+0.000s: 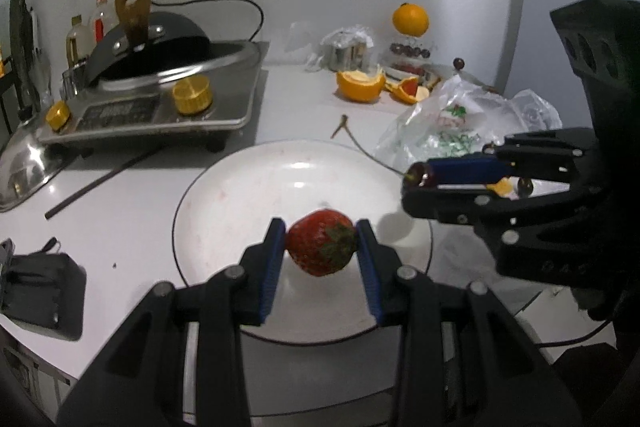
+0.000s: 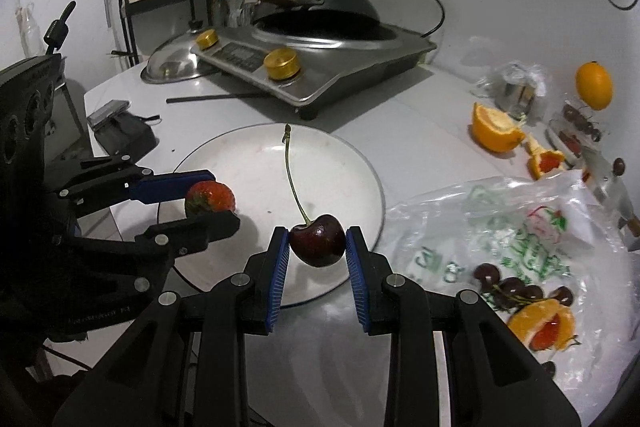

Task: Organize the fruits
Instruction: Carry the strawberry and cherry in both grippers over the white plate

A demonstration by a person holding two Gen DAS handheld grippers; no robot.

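A red strawberry (image 1: 320, 247) with green leaves is clamped between the blue pads of my left gripper (image 1: 322, 241), just above the near part of a white plate (image 1: 248, 195). My right gripper (image 2: 317, 247) is shut on a dark cherry (image 2: 318, 241) whose long stem (image 2: 291, 175) points up over the plate (image 2: 332, 167). In the left wrist view the right gripper (image 1: 416, 179) reaches in from the right over the plate's rim with the cherry (image 1: 417, 174) at its tip. From the right wrist view the left gripper (image 2: 216, 199) holds the strawberry (image 2: 212, 197) at the plate's left edge.
An electric cooker with a black wok (image 1: 160, 79) stands behind the plate, a steel lid (image 2: 176, 65) beside it. Orange pieces (image 1: 360, 85), a whole orange (image 1: 410, 19) and a plastic bag (image 2: 512, 227) with cherries (image 2: 516, 287) lie to the right. A black pouch (image 1: 44, 291) sits left.
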